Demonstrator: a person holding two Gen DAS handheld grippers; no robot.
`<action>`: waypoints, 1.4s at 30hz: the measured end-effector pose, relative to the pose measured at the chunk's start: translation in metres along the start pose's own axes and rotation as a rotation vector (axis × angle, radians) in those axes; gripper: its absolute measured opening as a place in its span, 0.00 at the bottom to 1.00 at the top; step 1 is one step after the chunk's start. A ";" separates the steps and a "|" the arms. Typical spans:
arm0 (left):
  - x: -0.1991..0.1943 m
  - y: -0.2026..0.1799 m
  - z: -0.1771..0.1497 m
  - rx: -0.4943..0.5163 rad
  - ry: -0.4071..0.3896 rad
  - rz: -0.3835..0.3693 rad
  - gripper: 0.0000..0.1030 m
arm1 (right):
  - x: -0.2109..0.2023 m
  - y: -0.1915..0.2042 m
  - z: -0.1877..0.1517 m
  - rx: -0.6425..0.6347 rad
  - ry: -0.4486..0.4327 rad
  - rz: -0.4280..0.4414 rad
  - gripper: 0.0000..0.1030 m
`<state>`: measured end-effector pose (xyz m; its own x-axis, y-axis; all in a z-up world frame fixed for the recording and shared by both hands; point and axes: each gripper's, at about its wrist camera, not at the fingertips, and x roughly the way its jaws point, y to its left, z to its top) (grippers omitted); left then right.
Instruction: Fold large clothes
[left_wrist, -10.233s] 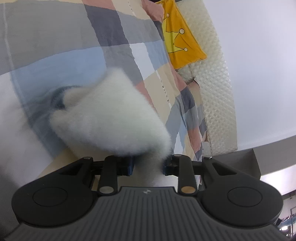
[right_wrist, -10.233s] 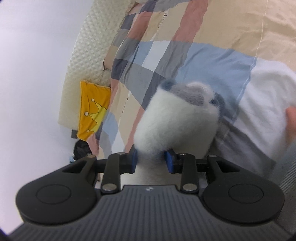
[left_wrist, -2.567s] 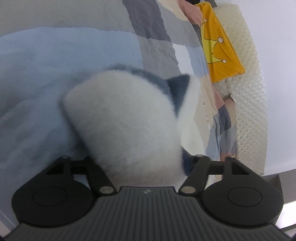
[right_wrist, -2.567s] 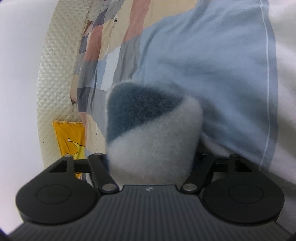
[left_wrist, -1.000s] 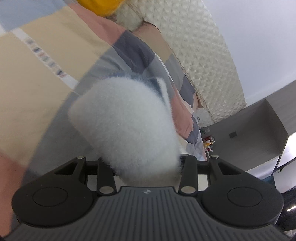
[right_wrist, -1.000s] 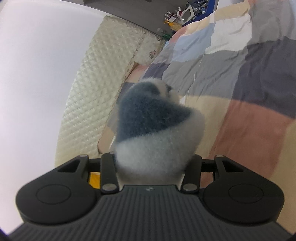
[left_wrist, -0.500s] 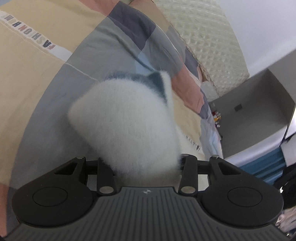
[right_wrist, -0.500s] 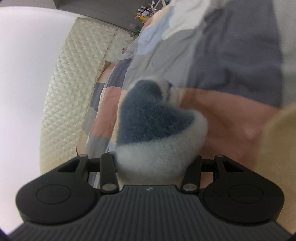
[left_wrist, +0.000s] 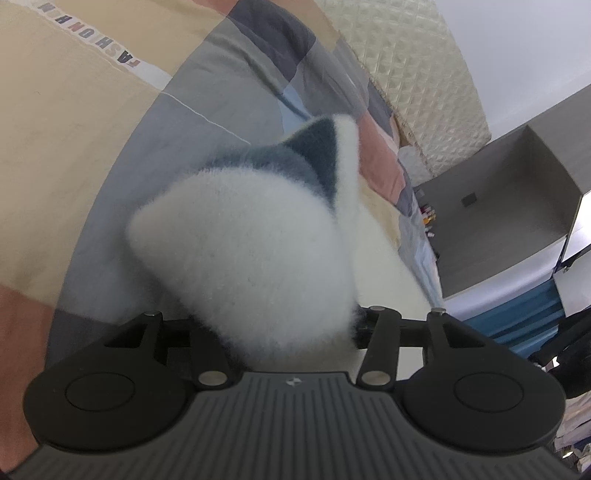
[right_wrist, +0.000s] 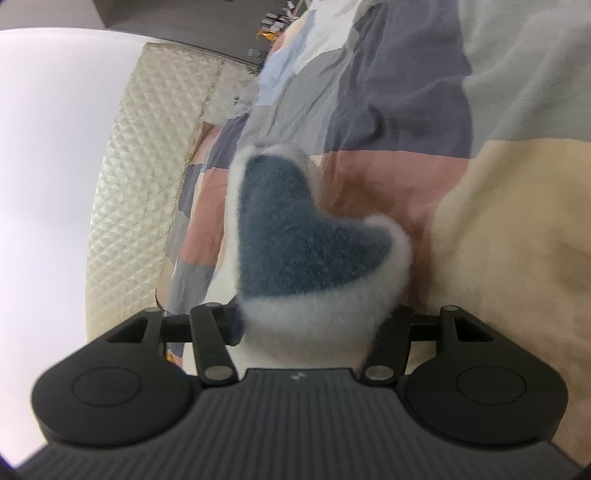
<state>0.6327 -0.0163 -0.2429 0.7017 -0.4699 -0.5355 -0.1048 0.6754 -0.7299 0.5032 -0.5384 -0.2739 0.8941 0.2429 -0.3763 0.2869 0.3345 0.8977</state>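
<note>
A fluffy white fleece garment with dark blue-grey patches is bunched in both grippers. In the left wrist view the garment (left_wrist: 258, 251) bulges out between the jaws of my left gripper (left_wrist: 291, 325), which is shut on it. In the right wrist view the garment (right_wrist: 306, 251) shows a blue-grey patch edged in white, and my right gripper (right_wrist: 306, 328) is shut on it. The fingertips of both grippers are hidden by the fleece. Both bunches hang above the patchwork bedspread (left_wrist: 74, 155).
The bedspread (right_wrist: 498, 184) has beige, grey, pink and blue blocks. A cream quilted headboard (left_wrist: 424, 74) stands at the bed's far end and also shows in the right wrist view (right_wrist: 147, 155). A grey wall niche (left_wrist: 517, 206) and small bottles (left_wrist: 428, 221) lie beyond.
Over the last second both grippers have swung over the bed with the fleece still held. The view has tilted down toward the bedspread, and the blue patch has turned more into view.
</note>
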 end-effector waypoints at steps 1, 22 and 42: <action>-0.004 -0.003 -0.001 0.004 0.006 0.013 0.55 | -0.004 0.001 -0.001 -0.003 -0.001 -0.010 0.59; -0.226 -0.165 -0.040 0.447 -0.116 0.193 0.64 | -0.157 0.131 -0.068 -0.302 -0.022 -0.013 0.59; -0.458 -0.262 -0.198 0.790 -0.263 0.156 0.95 | -0.353 0.223 -0.198 -0.903 -0.096 0.015 0.60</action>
<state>0.1997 -0.0904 0.1093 0.8715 -0.2573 -0.4176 0.2410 0.9661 -0.0923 0.1829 -0.3692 0.0137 0.9319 0.1895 -0.3094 -0.0673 0.9282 0.3660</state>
